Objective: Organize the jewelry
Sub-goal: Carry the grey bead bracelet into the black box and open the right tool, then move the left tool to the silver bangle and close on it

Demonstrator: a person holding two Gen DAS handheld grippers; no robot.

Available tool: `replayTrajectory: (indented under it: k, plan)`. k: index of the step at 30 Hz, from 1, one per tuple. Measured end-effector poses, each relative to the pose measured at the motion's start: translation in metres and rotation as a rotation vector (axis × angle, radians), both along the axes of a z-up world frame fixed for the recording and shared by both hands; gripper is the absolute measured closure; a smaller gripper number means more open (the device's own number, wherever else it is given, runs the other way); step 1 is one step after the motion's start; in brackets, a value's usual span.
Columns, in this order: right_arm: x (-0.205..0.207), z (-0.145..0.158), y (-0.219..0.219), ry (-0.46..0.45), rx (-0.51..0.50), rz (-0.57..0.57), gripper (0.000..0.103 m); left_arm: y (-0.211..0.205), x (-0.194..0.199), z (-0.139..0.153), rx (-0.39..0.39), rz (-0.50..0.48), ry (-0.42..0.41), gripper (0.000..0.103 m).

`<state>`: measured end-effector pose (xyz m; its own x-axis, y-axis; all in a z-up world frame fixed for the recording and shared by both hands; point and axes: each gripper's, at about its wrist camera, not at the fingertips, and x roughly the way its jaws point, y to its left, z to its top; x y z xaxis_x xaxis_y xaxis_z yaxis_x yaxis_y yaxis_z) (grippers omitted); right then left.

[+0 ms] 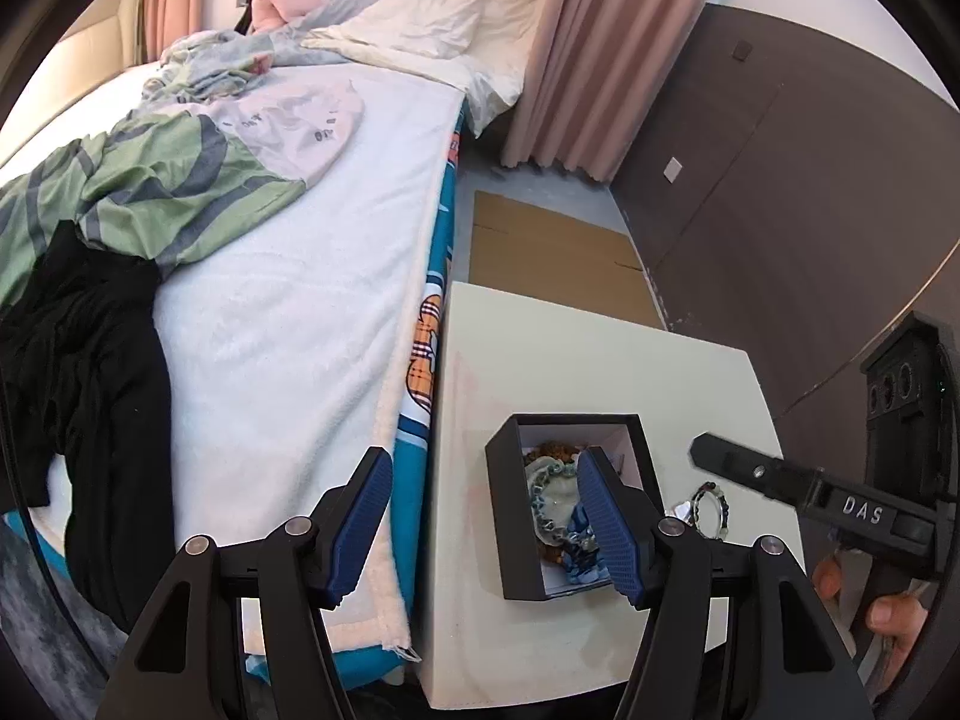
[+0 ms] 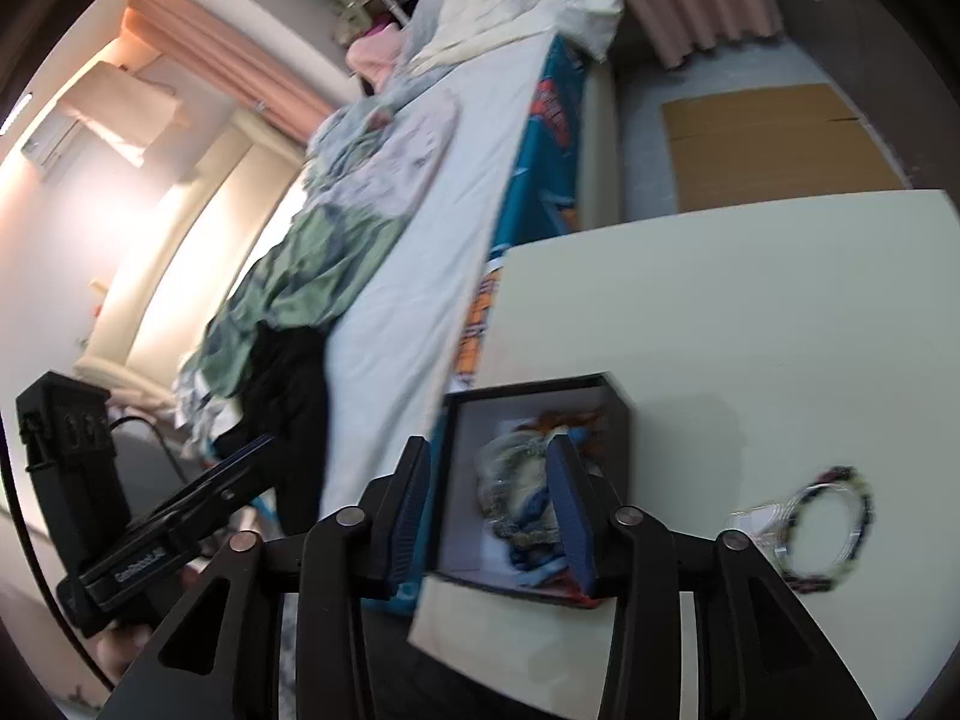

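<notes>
A black box (image 1: 499, 483) with a white inside stands on the cream table (image 1: 600, 360) close to the bed. In it lie several beaded bracelets (image 1: 546, 495), pale green, blue and brown. One more beaded bracelet (image 1: 696, 507) lies on the table right of the box. My left gripper (image 1: 483, 480) hovers open over the box's left edge, nothing between its fingers. In the right wrist view my right gripper (image 2: 489, 456) is open above the box (image 2: 618, 450) and its bracelets (image 2: 516, 480), with nothing held. The loose bracelet (image 2: 862, 495) lies to its right.
A bed (image 1: 288, 300) with a white blanket, green striped and black clothes runs along the table's left side. Flat cardboard (image 1: 540, 252) lies on the floor behind the table. A dark wall (image 1: 780, 210) and pink curtain (image 1: 576, 60) stand to the right. A hand (image 1: 894, 612) holds the right gripper.
</notes>
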<state>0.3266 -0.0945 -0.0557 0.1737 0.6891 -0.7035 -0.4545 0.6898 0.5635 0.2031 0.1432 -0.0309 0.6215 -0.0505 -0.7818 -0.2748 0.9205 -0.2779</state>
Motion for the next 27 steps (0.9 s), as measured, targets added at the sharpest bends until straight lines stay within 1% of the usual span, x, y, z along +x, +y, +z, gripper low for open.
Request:
replayTrajectory:
  k: [2, 3, 4, 6, 11, 15, 20, 22, 25, 27]
  plan:
    - [0.002, 0.003, -0.010, -0.009, 0.003, -0.009, 0.061, -0.003, 0.002, -0.002, -0.005, -0.008, 0.003, 0.038]
    - [0.002, 0.004, -0.015, -0.011, 0.006, -0.015, 0.059, -0.004, 0.003, -0.003, -0.008, -0.013, 0.004, 0.038]
    - [0.003, 0.005, -0.023, -0.017, 0.005, -0.028, 0.053, -0.006, 0.004, -0.004, -0.010, -0.018, 0.005, 0.038]
    - [0.004, 0.008, -0.035, -0.029, -0.001, -0.052, 0.047, -0.013, 0.007, -0.005, -0.008, -0.034, 0.008, 0.038]
    - [0.009, 0.010, -0.063, -0.030, 0.002, -0.096, 0.046, -0.037, 0.017, -0.007, 0.000, -0.086, 0.014, 0.038]
    - [0.012, 0.006, -0.085, -0.016, -0.009, -0.125, 0.035, -0.058, 0.026, -0.008, 0.004, -0.127, 0.019, 0.038]
    - [0.014, 0.001, -0.108, -0.007, -0.040, -0.158, 0.032, -0.086, 0.040, -0.012, 0.011, -0.182, 0.029, 0.038]
    - [0.015, -0.003, -0.120, 0.003, -0.062, -0.176, 0.028, -0.097, 0.044, -0.014, 0.014, -0.206, 0.035, 0.038]
    - [0.016, -0.006, -0.131, 0.007, -0.096, -0.198, 0.028, -0.115, 0.051, -0.018, 0.020, -0.242, 0.046, 0.038]
    - [0.017, -0.010, -0.144, 0.025, -0.101, -0.213, 0.028, -0.126, 0.054, -0.020, 0.026, -0.266, 0.050, 0.038]
